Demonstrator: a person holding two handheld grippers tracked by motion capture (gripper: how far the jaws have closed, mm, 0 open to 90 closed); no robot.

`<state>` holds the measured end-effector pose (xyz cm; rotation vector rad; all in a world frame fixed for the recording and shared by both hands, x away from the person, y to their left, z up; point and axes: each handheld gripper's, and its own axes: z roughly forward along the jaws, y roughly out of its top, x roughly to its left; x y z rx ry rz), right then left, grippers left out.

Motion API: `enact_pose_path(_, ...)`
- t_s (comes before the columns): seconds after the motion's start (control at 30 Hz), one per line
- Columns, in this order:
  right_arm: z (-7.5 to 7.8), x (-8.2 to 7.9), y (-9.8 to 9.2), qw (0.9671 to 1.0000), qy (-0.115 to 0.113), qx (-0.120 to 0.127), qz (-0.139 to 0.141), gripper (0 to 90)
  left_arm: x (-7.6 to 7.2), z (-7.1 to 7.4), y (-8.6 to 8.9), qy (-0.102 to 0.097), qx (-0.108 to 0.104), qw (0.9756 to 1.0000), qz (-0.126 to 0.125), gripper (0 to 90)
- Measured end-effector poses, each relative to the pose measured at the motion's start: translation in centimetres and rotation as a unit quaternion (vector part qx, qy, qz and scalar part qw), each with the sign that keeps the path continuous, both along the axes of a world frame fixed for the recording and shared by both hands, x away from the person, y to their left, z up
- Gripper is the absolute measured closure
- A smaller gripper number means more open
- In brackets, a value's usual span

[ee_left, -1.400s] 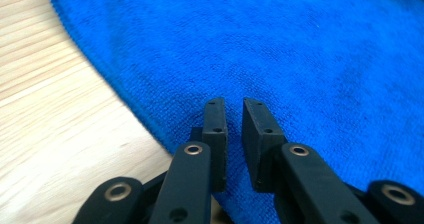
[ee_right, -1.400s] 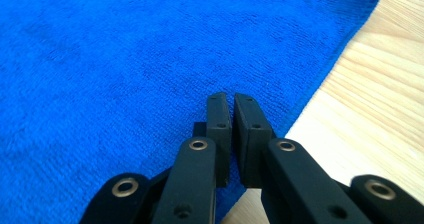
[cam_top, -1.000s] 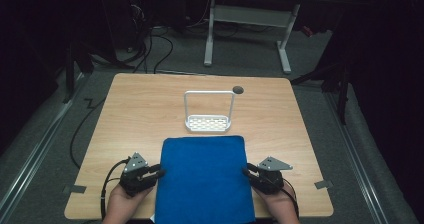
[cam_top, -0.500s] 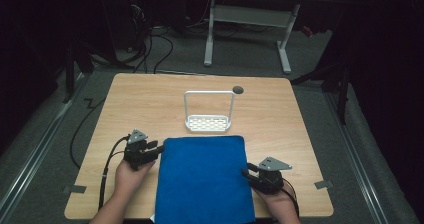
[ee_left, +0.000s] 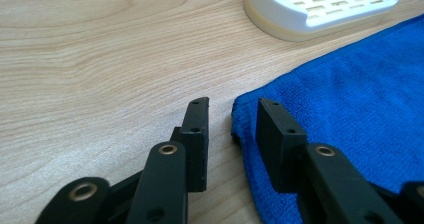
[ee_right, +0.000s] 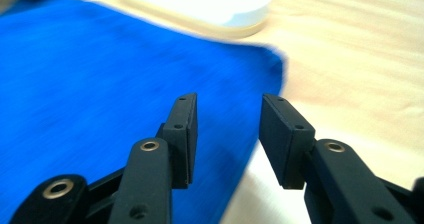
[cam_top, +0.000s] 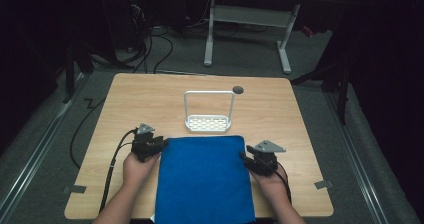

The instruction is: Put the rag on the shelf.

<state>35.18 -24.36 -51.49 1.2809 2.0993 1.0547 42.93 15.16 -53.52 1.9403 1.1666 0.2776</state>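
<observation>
Blue towel [cam_top: 204, 176] lies flat on the worktop [cam_top: 150, 99], long axis running near to far. Your left gripper [ee_left: 232, 115] straddles its far-left corner, jaws narrowly apart; your right gripper [ee_right: 227, 129] brackets the right edge, jaws wider.

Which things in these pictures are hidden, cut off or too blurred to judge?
- Towel: its near edge is cut off by the bottom of the high view.
- Rack: blurred and cut by the top edge in the right gripper view; its handle is out of frame.
- Left gripper: whether its right finger touches the towel's corner, or is merely above it, cannot be told.
- Dark disc: too small to identify.
</observation>
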Motion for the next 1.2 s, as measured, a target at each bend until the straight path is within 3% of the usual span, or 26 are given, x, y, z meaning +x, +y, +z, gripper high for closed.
enact_pose_path(0.03, -0.1, 1.9, 0.1, 0.9999, 0.009, 0.006, -0.013, 58.2, 0.0, 0.0, 0.0, 0.001, -0.001, 1.0000, 0.000, 70.4)
enact_pose_path(0.13, -0.4, 4.1, 0.2, 0.9995, 0.019, 0.010, -0.024, 57.2, 0.1, 0.0, 0.0, 0.003, -0.004, 1.0000, -0.001, 73.1)
enact_pose_path(0.3, -0.7, 5.6, 0.1, 0.9987, 0.034, 0.018, -0.034, 56.7, 0.2, -0.1, -0.1, 0.005, -0.006, 1.0000, -0.003, 75.1)
enact_pose_path(0.4, -1.4, 6.4, 0.5, 0.9985, 0.044, 0.000, -0.031, 57.2, 0.1, -0.1, -0.1, 0.005, -0.005, 1.0000, -0.007, 76.7)
enact_pose_path(0.5, -1.6, 6.6, 0.9, 0.9984, 0.048, -0.009, -0.029, 59.7, 0.0, 0.0, -0.3, -0.001, 0.005, 0.9999, -0.011, 79.1)
enact_pose_path(0.53, -1.6, 6.8, 1.1, 0.9986, 0.048, -0.007, -0.023, 66.7, -0.1, 0.0, -0.4, -0.003, 0.010, 0.9998, -0.017, 81.7)
enact_pose_path(0.6, -1.6, 6.7, 1.2, 0.9985, 0.048, -0.010, -0.022, 69.3, -0.1, 0.0, -0.5, -0.005, 0.013, 0.9998, -0.017, 82.3)
enact_pose_path(0.63, -1.6, 6.7, 1.5, 0.9986, 0.047, -0.016, -0.018, 78.2, -0.2, 0.0, -0.6, -0.005, 0.018, 0.9996, -0.022, 85.9)
enact_pose_path(0.73, -1.5, 6.5, 1.7, 0.9986, 0.049, -0.017, -0.013, 85.4, -0.2, 0.0, -0.8, -0.011, 0.027, 0.9992, -0.027, 87.5)
enact_pose_path(0.9, -1.4, 6.2, 2.1, 0.9985, 0.041, -0.036, -0.010, 87.3, -0.4, 0.1, -0.9, -0.020, 0.040, 0.9986, -0.029, 88.3)
enact_pose_path(1.03, -0.8, 5.7, 2.3, 0.9991, 0.022, -0.035, -0.008, 87.5, -0.7, 0.2, -0.6, -0.028, 0.026, 0.9989, -0.026, 88.3)
enact_pose_path(1.2, 0.0, 4.7, 1.8, 1.0000, 0.001, -0.001, -0.008, 87.4, -1.6, 0.7, -0.5, -0.052, 0.008, 0.9985, -0.016, 88.2)
